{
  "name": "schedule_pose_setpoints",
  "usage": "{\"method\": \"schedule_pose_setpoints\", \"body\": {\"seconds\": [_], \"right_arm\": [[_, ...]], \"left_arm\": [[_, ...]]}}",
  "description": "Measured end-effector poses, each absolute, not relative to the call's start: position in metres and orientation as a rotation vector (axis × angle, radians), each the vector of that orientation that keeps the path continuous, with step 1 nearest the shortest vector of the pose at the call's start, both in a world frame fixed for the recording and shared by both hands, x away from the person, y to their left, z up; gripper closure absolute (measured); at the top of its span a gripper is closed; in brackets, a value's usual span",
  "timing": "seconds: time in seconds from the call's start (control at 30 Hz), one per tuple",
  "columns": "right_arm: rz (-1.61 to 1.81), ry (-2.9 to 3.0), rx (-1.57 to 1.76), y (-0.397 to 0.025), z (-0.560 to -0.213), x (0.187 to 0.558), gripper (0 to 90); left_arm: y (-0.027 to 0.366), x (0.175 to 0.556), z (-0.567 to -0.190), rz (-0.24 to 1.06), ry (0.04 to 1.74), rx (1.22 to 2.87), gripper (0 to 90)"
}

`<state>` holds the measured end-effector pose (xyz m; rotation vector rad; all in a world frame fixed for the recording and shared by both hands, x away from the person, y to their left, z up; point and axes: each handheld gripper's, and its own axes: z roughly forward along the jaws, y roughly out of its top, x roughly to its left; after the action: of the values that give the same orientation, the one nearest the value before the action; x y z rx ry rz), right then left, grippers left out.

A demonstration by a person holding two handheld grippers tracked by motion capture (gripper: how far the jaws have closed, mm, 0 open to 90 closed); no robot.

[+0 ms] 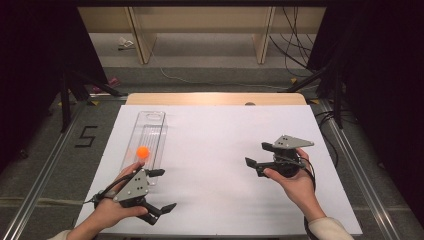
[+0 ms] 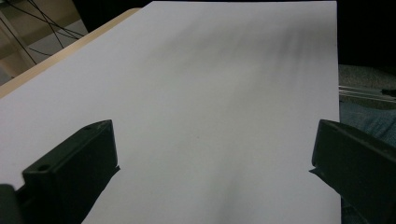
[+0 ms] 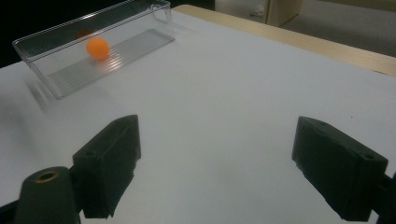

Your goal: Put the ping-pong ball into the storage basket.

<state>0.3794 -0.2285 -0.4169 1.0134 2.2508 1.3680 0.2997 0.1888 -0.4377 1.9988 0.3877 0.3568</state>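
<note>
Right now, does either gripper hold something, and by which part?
Nothing is held. The left gripper and the right gripper are both open and empty; the orange ball lies in the clear tray.

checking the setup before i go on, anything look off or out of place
Nothing stands out. The orange ball lies inside the clear tray, which sits flat on the white sheet. Both the left gripper and right gripper are open and empty.

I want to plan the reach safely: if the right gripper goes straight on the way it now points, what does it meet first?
The right gripper, jaws open, faces bare white table sheet. The clear tray with the orange ball lies off to the left of its line, so the way looks free, though depth is uncertain.
</note>
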Motion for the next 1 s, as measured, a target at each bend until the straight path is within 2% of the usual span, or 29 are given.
{"method": "schedule_pose_setpoints", "body": {"seconds": [1.0], "right_arm": [[1.361,2.174,1.08,-0.265,-0.415,0.36,16.4]], "left_arm": [[0.189,0.3,-0.438,0.358,0.392,1.998,0.0]]}}
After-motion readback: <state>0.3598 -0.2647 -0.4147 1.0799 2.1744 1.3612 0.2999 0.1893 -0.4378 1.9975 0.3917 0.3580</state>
